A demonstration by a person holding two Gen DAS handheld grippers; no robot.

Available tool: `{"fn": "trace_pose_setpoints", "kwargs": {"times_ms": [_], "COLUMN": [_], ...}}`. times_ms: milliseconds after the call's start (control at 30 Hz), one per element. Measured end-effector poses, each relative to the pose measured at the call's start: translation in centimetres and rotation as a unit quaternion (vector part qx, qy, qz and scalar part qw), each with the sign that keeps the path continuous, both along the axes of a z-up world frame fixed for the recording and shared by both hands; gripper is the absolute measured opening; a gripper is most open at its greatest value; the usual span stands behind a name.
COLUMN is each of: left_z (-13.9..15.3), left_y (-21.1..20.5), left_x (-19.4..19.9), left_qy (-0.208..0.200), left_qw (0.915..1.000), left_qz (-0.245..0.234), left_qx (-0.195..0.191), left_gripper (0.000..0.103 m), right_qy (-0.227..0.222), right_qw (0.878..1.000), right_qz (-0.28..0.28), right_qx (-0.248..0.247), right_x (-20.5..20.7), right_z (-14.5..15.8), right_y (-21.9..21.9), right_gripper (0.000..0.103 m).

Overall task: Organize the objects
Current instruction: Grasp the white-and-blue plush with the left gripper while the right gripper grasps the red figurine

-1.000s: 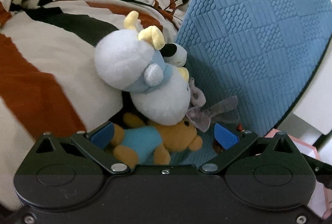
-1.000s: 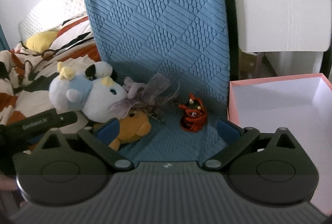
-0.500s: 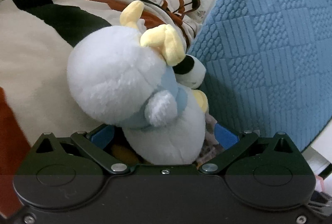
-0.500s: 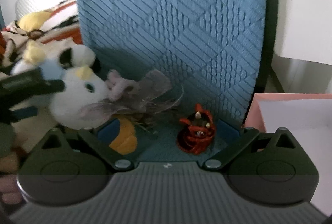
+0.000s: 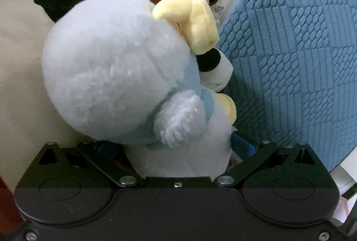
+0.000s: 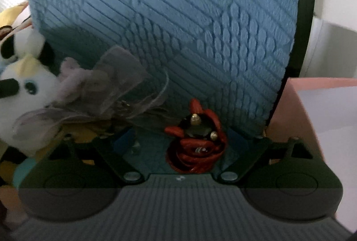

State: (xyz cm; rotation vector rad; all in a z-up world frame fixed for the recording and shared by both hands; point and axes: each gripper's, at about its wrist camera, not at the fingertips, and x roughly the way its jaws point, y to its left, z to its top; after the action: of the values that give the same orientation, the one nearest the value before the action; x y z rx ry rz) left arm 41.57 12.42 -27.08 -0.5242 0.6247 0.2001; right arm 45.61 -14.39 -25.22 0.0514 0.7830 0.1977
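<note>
A white and pale-blue plush cow with yellow horns lies against the blue textured chair cushion. My left gripper is open, with the cow's head between its blue pads. The cow also shows at the left of the right wrist view. A small red cord ornament with brass beads sits on the cushion seat. My right gripper is open, its jaws on either side of the ornament. A grey gauze bow and an orange plush lie beside the cow.
A striped orange, black and white blanket covers the bed on the left. The blue chair back rises right behind the toys. An open pink box with a white inside stands at the right.
Both grippers have moved forward. The left has closed in until the cow fills its view and hides the orange plush. The right has come up around the red ornament.
</note>
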Motion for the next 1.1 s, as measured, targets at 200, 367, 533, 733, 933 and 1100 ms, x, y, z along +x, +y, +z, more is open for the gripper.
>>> {"fn": "trace_pose_setpoints", "kwargs": {"times_ms": [200,367,533,733,933,1100], "left_z": [-0.5,-0.7,-0.9,-0.8,0.3,1.5], "left_y": [0.1,0.0,0.0,-0.4,-0.3,-1.1], "left_x": [0.4,0.8,0.9,0.4,-1.0,-2.8], "left_qy": [-0.002,0.003,0.006,-0.003,-0.025,-0.051], "left_qw": [1.0,1.0,1.0,1.0,0.9996,0.9982], "left_qz": [-0.002,-0.002,-0.001,0.009,0.009,-0.005], "left_qx": [0.001,0.0,0.003,0.003,0.002,0.03], "left_gripper": [0.103,0.103,0.102,0.092,0.086,0.085], "right_qy": [0.001,0.004,-0.006,-0.013,-0.019,-0.031], "right_qw": [1.0,0.999,0.999,1.0,1.0,0.997], "right_qz": [-0.016,-0.037,-0.041,-0.026,-0.02,0.066], "right_qx": [0.012,0.008,0.001,-0.007,-0.012,-0.018], "right_x": [1.1,1.8,1.5,0.0,-2.5,-4.9], "right_z": [-1.0,-1.8,-2.0,-1.3,-0.3,0.5], "right_y": [-0.6,-1.3,-1.6,-2.0,-2.7,-3.4], "right_gripper": [0.078,0.069,0.056,0.055,0.054,0.054]}}
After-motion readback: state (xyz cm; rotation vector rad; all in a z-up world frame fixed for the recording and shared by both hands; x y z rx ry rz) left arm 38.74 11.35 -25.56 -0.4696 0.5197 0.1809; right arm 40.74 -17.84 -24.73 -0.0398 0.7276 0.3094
